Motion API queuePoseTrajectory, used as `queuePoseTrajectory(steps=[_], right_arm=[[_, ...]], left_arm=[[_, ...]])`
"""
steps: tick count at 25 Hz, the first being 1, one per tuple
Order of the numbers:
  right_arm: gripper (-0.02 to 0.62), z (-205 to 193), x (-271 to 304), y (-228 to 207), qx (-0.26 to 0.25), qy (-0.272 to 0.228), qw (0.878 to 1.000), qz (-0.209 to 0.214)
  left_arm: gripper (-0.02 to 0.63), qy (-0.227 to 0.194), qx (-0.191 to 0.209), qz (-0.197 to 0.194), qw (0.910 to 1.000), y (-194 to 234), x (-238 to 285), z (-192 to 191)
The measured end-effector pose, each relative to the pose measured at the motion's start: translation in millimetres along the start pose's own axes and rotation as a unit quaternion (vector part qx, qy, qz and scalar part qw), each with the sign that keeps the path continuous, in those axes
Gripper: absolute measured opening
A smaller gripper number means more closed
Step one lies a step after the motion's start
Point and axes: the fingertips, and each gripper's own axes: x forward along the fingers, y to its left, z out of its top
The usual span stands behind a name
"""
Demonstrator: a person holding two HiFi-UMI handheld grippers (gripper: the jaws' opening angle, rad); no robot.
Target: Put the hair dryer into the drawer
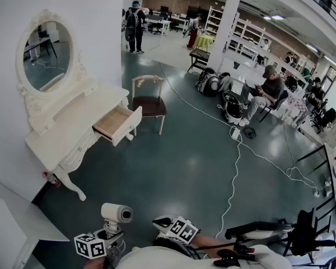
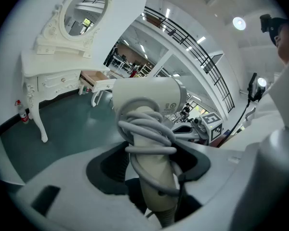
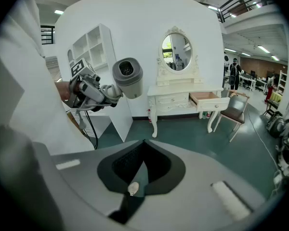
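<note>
Dryer is clamped by its handle in your left tongs, right tongs closed and empty; carrying it to the open drawer, well ahead, remains outstanding.

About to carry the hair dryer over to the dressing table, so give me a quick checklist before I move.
1. Left gripper clamped on the hair dryer by its handle: ok.
2. Cord wound round the handle: ok; plug end: cannot tell.
3. Drawer pulled open: ok.
4. Drawer inside looks bare in the head view: ok.
5. Right gripper shut with nothing in it: ok.
</note>
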Motion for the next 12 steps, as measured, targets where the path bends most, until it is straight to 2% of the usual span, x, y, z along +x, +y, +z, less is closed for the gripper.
queuePoseTrajectory(steps=[5, 12], right_arm=[[-0.002, 5.0, 17.8, 27.8, -0.002, 0.001, 1.0, 0.002], [-0.002, 14.9, 27.2, 58.7, -0.027, 0.008, 1.0, 0.01]], left_arm=[[0.264, 0.002, 0.007, 0.003, 1.0, 13.0, -23.1, -12.5], [0.264, -0.019, 0.003, 0.011, 0.9998, 22.1, -50.9, -32.9]])
